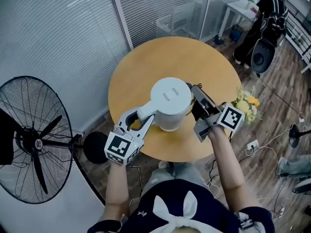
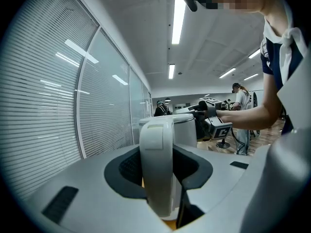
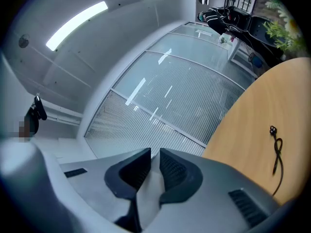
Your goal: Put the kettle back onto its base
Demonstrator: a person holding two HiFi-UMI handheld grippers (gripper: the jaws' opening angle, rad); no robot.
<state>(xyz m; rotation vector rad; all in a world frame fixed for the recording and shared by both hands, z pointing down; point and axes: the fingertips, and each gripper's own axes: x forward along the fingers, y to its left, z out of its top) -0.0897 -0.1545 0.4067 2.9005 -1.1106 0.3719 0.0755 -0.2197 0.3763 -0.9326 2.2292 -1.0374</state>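
A white kettle [image 1: 170, 101] hangs over the near part of the round wooden table [image 1: 194, 57]. My left gripper [image 1: 145, 116] is shut on its curved handle [image 2: 158, 159], which fills the gap between the pads in the left gripper view. My right gripper [image 1: 195, 93] reaches the kettle's top rim on the side away from the handle. In the right gripper view its jaws [image 3: 154, 171] are pinched on a thin pale edge. The left gripper view shows the right gripper [image 2: 206, 111] just behind the kettle's lid. No base shows in any view.
A thin black cord [image 3: 277, 149] lies on the table top [image 3: 252, 125]. A bunch of flowers [image 1: 248, 106] sits off the table's right edge. A large black floor fan [image 1: 34, 140] stands on the left. Glass walls with blinds [image 1: 58, 38] run behind.
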